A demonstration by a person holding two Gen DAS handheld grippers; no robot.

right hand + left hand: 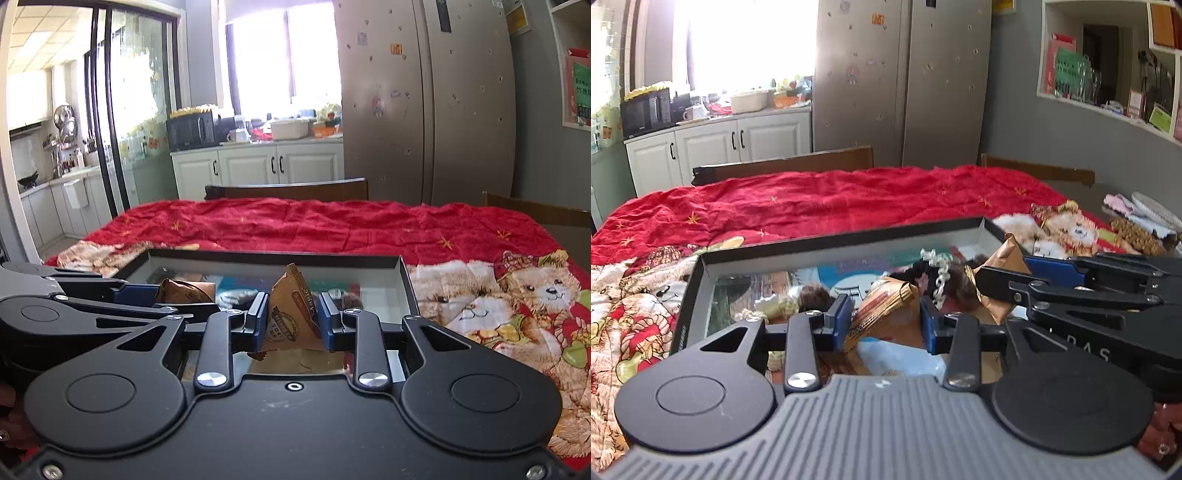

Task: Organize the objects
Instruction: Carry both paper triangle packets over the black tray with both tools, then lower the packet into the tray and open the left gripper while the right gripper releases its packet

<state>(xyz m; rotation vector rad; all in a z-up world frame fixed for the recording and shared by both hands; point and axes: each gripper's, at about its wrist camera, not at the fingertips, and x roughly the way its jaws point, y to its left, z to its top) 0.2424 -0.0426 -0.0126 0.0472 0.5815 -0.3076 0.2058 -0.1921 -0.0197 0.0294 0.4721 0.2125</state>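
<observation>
A shallow black-rimmed box (827, 242) with grey inner walls lies on the red cloth; it also shows in the right wrist view (273, 258). Inside are hair ties, a white pearly chain (938, 271) and colourful cards. My left gripper (886, 319) is shut on a brown-gold snack packet (886, 299) over the box. My right gripper (293, 319) is shut on a brown sachet (291, 314) with printed lettering, held over the box. The right gripper also shows at the right of the left view (1001, 280), gripping its sachet (1004, 258). The left gripper shows at the left of the right view (155, 295) with its packet (188, 291).
The table wears a red cloth (332, 225) with a teddy-bear print (517, 295). Wooden chair backs (783, 166) stand at the far edge. A fridge (905, 81), white cabinets (720, 144) and wall shelves (1108, 66) lie beyond. Cloths and small items (1137, 218) sit at the right.
</observation>
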